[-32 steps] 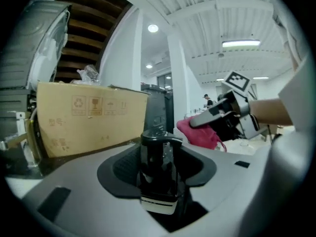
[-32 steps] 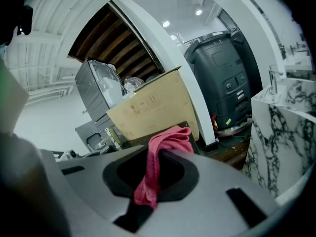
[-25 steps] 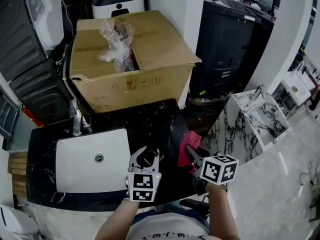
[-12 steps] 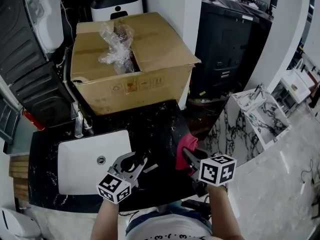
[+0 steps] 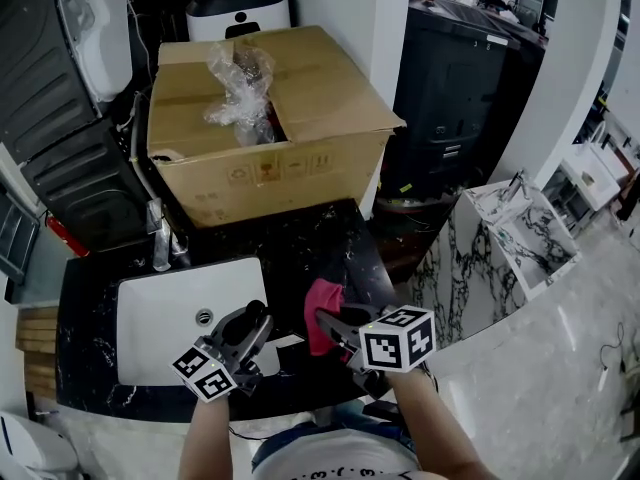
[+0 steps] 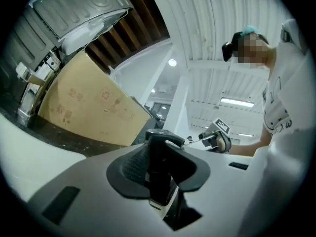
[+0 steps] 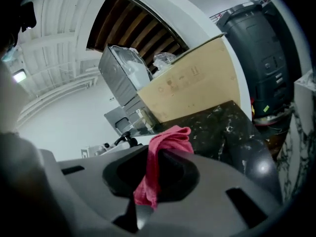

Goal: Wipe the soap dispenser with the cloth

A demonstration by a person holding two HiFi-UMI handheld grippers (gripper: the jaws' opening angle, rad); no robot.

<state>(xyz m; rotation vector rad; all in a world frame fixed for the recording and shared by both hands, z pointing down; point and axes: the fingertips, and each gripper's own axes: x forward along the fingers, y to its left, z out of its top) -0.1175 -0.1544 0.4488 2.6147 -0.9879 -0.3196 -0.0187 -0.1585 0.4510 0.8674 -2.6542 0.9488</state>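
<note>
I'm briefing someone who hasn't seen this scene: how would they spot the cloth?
Find the cardboard box behind the black counter. At the counter's front edge, right of the white sink, the right gripper pinches the cloth. It is the only red thing there.

Sink (image 5: 165,323) on counter (image 5: 320,243), L side; box (image 5: 305,88) behind; cloth (image 5: 322,310) R of sink, dispenser (image 5: 249,326) btwn

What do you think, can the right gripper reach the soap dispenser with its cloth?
Probably yes. The right gripper holds the cloth close beside the soap dispenser, which the left gripper grips; the gap between them looks open.
</note>
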